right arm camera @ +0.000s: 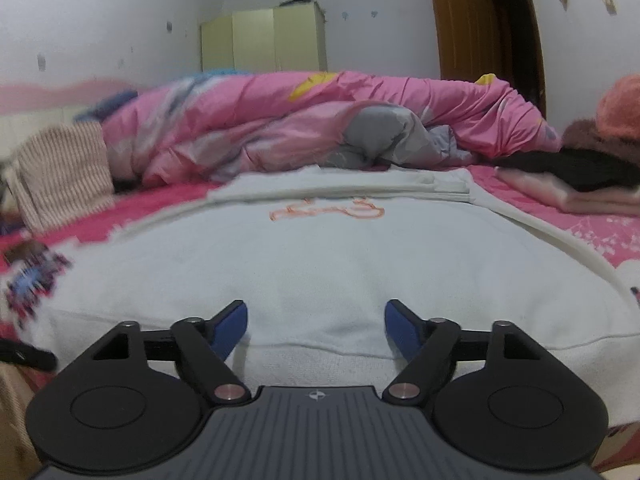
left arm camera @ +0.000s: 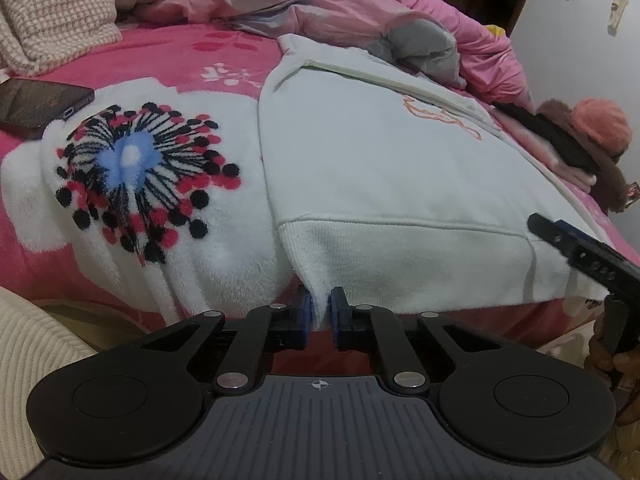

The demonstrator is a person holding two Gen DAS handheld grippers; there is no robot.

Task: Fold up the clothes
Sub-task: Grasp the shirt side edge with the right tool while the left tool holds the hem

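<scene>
A white sweatshirt (left arm camera: 380, 168) with an orange line drawing on its chest lies flat on the bed, its ribbed hem towards me. My left gripper (left arm camera: 320, 308) is shut on the hem's lower left corner, and a fold of white fabric is pinched between the blue pads. In the right wrist view the same sweatshirt (right arm camera: 320, 248) fills the foreground. My right gripper (right arm camera: 316, 316) is open, its blue pads spread wide over the ribbed hem without pressing it. One black finger of the right gripper (left arm camera: 580, 252) also shows at the sweatshirt's lower right corner in the left wrist view.
A fleece blanket with a black, red and blue flower print (left arm camera: 136, 168) covers the bed. On it are a dark phone (left arm camera: 36, 106), a checked pillow (left arm camera: 52, 12), a rumpled pink quilt (left arm camera: 320, 4) and folded clothes with an orange hat (left arm camera: 592, 132). Behind stand a wardrobe (right arm camera: 260, 40) and a brown door (right arm camera: 472, 28).
</scene>
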